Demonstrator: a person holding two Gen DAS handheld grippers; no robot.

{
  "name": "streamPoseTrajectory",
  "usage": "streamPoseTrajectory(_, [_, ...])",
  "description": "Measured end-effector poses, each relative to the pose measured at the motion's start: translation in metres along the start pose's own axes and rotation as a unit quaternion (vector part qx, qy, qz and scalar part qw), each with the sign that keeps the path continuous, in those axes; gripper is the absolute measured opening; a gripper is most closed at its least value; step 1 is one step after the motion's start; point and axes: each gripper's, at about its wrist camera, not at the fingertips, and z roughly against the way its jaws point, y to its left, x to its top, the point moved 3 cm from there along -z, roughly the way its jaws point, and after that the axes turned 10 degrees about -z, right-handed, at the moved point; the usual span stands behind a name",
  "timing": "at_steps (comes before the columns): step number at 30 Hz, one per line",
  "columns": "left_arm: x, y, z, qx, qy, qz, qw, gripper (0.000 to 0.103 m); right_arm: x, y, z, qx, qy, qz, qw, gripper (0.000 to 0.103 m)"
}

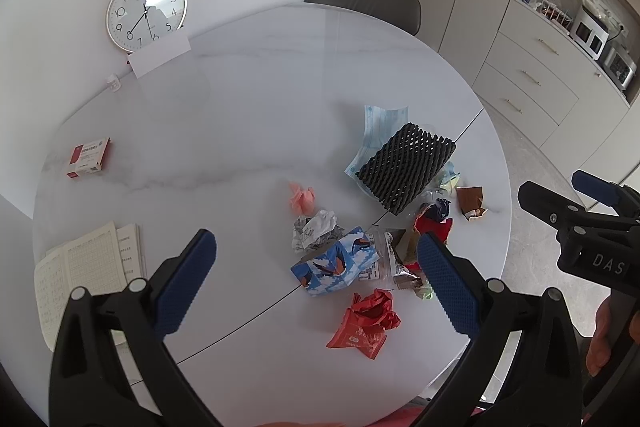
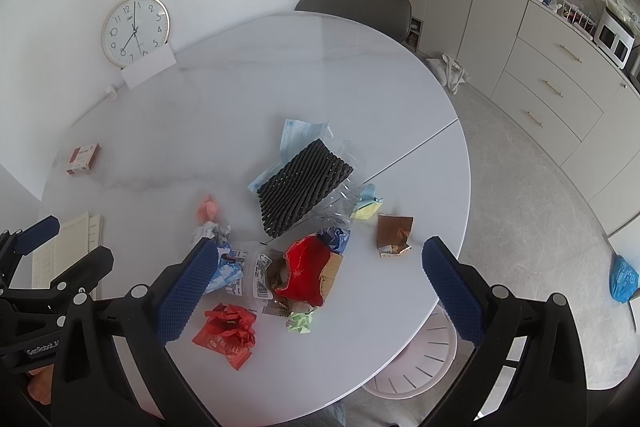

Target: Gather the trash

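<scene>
- While both claws hang above the round white worktop [image 1: 248,99], neither holds anything: the left claw [image 1: 316,281] has its blue pads spread wide apart, and the right claw [image 2: 320,285] is spread just as wide.
- Trash lies heaped on the near right part of the worktop, straddling the dark seam across it.
- At the back of the heap, a black foam net [image 1: 406,173] rests on a pale blue face mask [image 1: 378,125].
- Nearer, a blue printed carton [image 1: 336,261] lies flattened beside a crumpled white paper [image 1: 316,229] and a pink paper ball [image 1: 302,197].
- A crumpled red wrapper [image 2: 228,333] sits closest to the worktop edge, apart from the rest, with a green paper ball [image 2: 302,321] near it.
- A brown torn wrapper [image 2: 394,233] lies off to the right of the heap.
- Far to the left sit a small red-and-white box [image 1: 88,157] and an open notebook [image 1: 86,271].
- A wall clock [image 1: 146,11] leans at the back.
- Under the worktop's right edge stands a pale pink bin [image 2: 416,363].
</scene>
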Motion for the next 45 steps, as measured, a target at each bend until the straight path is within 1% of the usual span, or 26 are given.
streamPoseTrajectory(30, [-0.004, 0.000, -0.005, 0.002, 0.003, 0.000, 1.0000, 0.097, -0.001, -0.001, -0.002, 0.001, 0.005, -0.001, 1.000, 0.101])
streamPoseTrajectory(36, [-0.001, 0.000, -0.020, -0.007, 0.002, -0.018, 0.9998, 0.097, 0.009, -0.012, -0.032, 0.000, 0.015, -0.008, 1.000, 0.101])
streamPoseTrajectory(41, [0.008, -0.006, -0.042, -0.006, -0.001, -0.047, 0.9989, 0.097, 0.025, -0.026, -0.076, -0.004, 0.026, -0.023, 0.999, 0.101])
streamPoseTrajectory(45, [0.017, -0.008, -0.063, -0.008, 0.007, -0.070, 0.9975, 0.097, 0.039, -0.030, -0.120, 0.009, 0.042, -0.047, 0.998, 0.100])
